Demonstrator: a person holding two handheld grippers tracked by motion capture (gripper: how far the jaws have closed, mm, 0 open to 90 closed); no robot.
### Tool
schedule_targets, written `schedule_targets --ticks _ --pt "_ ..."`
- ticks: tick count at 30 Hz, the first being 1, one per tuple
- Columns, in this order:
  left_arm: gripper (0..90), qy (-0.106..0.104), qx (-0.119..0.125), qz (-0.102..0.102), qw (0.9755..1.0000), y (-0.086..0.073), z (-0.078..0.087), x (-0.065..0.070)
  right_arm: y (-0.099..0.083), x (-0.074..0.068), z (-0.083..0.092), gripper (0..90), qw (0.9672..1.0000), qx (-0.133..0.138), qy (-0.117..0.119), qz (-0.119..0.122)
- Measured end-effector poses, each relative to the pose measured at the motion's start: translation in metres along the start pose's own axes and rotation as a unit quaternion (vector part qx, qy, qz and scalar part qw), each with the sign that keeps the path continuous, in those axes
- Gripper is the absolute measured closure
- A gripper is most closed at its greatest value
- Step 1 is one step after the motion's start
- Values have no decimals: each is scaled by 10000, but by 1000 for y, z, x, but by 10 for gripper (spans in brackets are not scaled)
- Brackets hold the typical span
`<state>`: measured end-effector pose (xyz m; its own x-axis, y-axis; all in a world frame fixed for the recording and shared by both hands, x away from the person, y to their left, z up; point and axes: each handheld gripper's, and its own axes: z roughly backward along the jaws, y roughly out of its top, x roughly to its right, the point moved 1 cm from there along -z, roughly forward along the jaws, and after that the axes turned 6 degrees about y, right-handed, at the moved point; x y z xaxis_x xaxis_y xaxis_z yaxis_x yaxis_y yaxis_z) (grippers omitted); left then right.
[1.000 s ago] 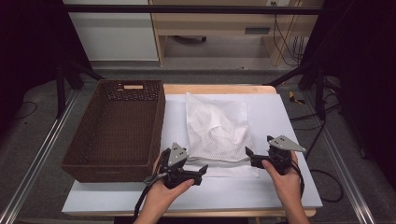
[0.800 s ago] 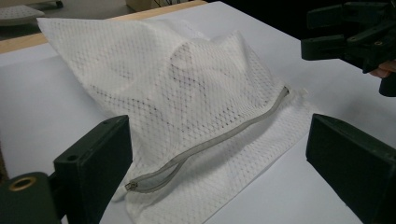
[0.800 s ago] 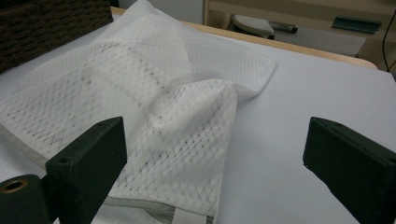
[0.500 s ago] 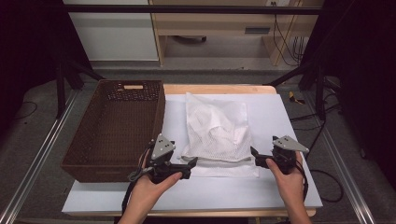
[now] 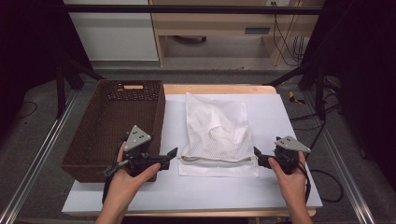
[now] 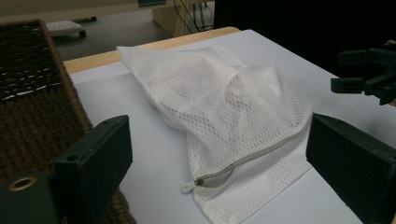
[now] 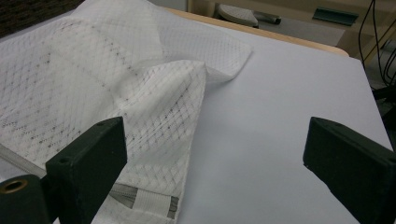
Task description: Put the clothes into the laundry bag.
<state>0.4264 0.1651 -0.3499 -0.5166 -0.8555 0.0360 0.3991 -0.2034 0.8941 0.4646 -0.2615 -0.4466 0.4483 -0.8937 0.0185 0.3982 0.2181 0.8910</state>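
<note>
Centrally on the white table (image 5: 280, 121) lies the mesh laundry bag (image 5: 215, 130), zipper (image 6: 252, 156) along its near edge. Left gripper (image 5: 172, 156) and right gripper (image 5: 256, 156) flank it, jaws wide. Thin mesh could slip a shallow pinch, or snag the wicker basket (image 5: 109, 126) at left.

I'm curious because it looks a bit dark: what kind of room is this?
Probably a lab or workshop set up for recording. A white mesh laundry bag and a brown wicker basket sit on a white table, framed by metal rails, with cables behind.
</note>
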Motion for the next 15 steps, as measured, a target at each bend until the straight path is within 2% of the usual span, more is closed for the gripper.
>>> schedule_targets --ticks 9,15 --pt "76 239 -74 -96 9996 0 15 -20 -3 8 1 78 9999 -20 -54 -91" --pt "76 411 -68 -63 9991 0 26 -34 -7 17 4 79 9996 27 -34 -284"
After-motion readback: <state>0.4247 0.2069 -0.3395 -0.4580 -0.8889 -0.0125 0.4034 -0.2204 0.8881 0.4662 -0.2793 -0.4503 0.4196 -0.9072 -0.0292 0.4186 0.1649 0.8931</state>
